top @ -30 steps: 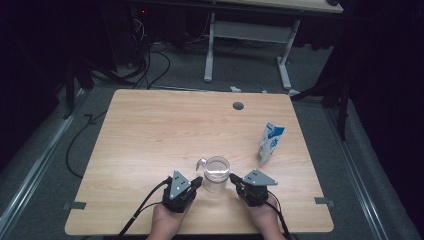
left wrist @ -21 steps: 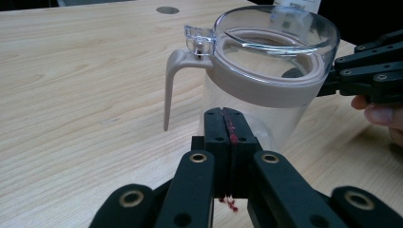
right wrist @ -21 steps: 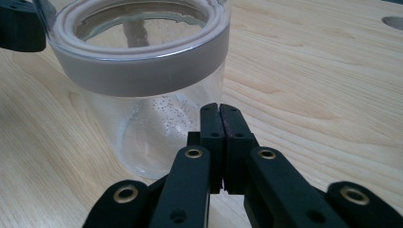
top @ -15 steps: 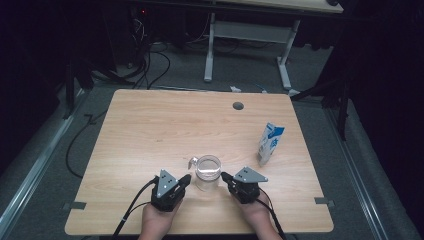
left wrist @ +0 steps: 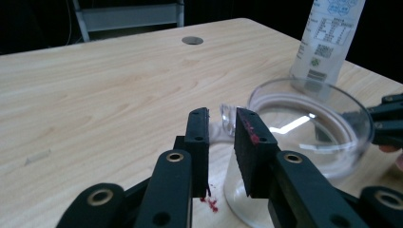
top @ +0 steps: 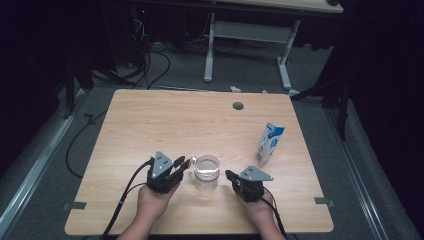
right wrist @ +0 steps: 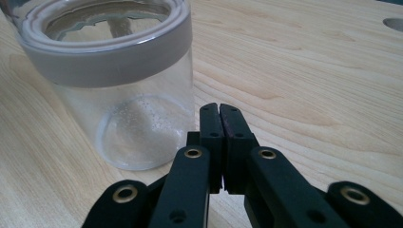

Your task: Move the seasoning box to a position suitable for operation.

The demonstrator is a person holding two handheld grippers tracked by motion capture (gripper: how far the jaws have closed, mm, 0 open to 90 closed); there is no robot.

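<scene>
Since 0.5 s ago the clear glass jar with a wide open mouth (top: 206,172) has stayed at about 6 o'clock on the pale wooden worktop (top: 165,125), while the left hand-held gripper (top: 183,163) has come in closer to its 9 o'clock side and the right hand-held gripper (top: 229,175) has settled at its 3 o'clock side, a little apart from the glass.

In the left gripper view the left hand-held gripper (left wrist: 221,135) has its jaws a narrow gap apart, holding nothing, their tips level with the jar (left wrist: 304,142) rim and just beside a small clear tab on it. A few red specks lie on the worktop (left wrist: 95,95) below the jaws.

In the right gripper view the right hand-held gripper (right wrist: 219,114) has its jaws pressed together with nothing between them, pointed at the base of the jar (right wrist: 119,85).

The jar appears empty: its floor shows through the wall, faintly speckled, and a greyish band circles the neck.

The white and blue milk carton (top: 270,143) stands upright at about 3 o'clock on the worktop, well apart from the jar; whether it holds anything cannot be told.
</scene>
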